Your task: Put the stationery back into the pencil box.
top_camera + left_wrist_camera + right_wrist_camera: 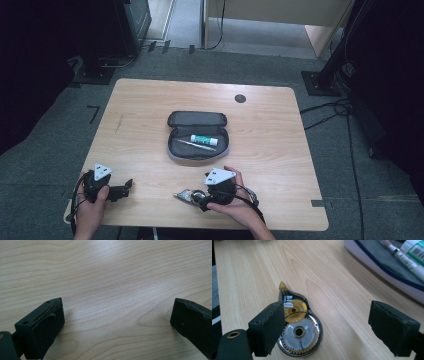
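Correction tape dispenser (298,326) is seen flat on the table (280,150), near edge, just below the open pencil case (197,135). Its long axis is run along the right gripper (325,327), tip pointed away; the body is lain against the left-hand jaw, off centre. Jaws are held wide, nothing grasped. Left gripper (116,320) is parked well left of the case, released, farther off
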{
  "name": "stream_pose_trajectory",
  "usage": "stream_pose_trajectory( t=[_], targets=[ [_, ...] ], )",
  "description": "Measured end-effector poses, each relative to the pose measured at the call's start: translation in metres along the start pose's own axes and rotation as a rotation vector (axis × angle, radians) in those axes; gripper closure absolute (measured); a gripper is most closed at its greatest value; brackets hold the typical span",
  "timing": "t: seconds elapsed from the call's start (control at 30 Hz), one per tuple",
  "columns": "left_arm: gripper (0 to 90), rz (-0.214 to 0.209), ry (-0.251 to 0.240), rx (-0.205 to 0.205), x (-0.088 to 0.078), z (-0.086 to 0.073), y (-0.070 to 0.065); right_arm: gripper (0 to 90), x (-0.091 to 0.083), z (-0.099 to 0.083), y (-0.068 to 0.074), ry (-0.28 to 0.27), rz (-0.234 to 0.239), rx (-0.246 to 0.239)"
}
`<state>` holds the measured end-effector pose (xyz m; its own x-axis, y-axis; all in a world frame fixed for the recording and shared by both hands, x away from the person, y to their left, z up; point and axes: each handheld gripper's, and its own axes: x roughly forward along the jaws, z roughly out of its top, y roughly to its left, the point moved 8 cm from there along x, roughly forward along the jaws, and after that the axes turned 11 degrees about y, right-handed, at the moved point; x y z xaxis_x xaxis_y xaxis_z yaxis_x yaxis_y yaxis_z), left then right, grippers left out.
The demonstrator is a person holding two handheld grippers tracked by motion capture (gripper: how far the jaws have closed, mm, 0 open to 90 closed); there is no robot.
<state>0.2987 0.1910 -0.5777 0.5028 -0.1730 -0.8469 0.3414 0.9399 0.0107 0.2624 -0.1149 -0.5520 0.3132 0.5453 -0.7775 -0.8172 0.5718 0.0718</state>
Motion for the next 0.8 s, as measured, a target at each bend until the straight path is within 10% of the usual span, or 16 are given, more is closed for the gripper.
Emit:
stream_pose_trajectory(
  t=[0.57,0.8],
  targets=[
    [0.0,0.0,0.0,0.0,0.0,0.0,0.0,29.9,0.015,-0.012,0.018,0.025,0.067,-0.044],
    [0.0,0.0,0.0,0.0,0.0,0.0,0.0,34.5,0.016,-0.018,0.02,0.024,0.015,-0.093]
  ],
)
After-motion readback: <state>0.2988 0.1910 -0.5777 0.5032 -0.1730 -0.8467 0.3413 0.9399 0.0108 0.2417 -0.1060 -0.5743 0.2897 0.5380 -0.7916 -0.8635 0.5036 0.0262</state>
